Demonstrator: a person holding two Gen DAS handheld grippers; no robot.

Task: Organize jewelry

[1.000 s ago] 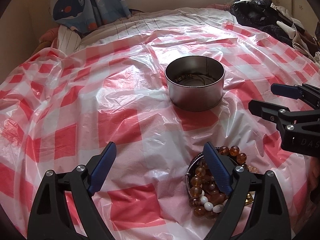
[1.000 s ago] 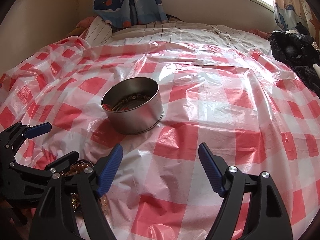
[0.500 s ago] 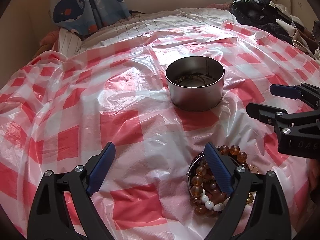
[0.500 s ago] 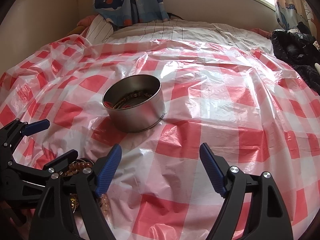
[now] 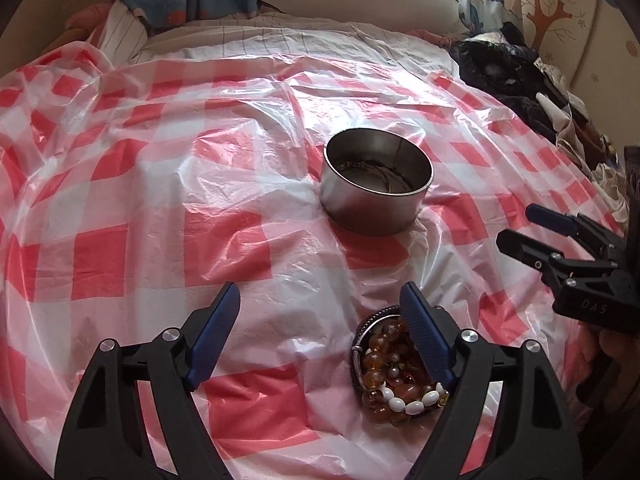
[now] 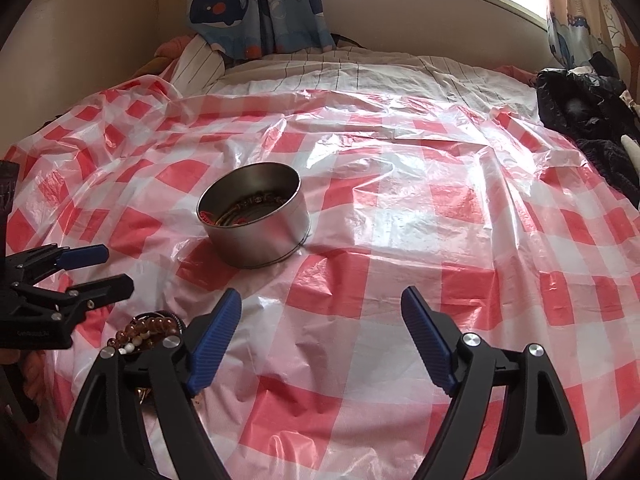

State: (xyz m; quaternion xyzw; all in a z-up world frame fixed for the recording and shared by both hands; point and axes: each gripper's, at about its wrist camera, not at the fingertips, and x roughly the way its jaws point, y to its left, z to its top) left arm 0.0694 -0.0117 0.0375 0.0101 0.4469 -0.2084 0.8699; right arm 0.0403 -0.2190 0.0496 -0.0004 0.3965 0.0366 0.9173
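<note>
**A:** Sunlit bedroom, whale-print curtain [image 6: 256, 4] at the far wall, and your work surface is a bed covered by a crinkled red-and-white checked plastic sheet [image 5: 160, 200]. What sits on it?

**B:** Two things matter to you. One is the round, shallow silver metal tin [image 5: 376, 188], open-topped, standing upright near the middle of the sheet with some bangles or chains already lying in its bottom [image 6: 248, 210]. The other is the heap of amber, brown and white beaded bracelets [image 5: 394, 376] at the near edge.

**A:** Where does that heap lie from your jaws?

**B:** Your left gripper [image 5: 320, 324] has its jaws spread wide and holds nothing; the heap sits just beside and partly under its right finger [image 5: 424, 340], not between the two. So it lies to the right of that gripper's centre line, close in. The tin is farther off, ahead and slightly right.

**A:** And your other one?

**B:** Your right gripper [image 6: 320, 324] is also spread wide and empty, over bare sheet. From its view the beads [image 6: 148, 330] are off to the near left, behind its left finger, with your left gripper [image 6: 104, 268] beside them.

**A:** Which is nearer?

**B:** Probably the left. I'd judge that a small shift rightward would bring the beads between its jaws. The heap has no clear long axis, and the strands look tangled, so more than one may lift together.
</note>
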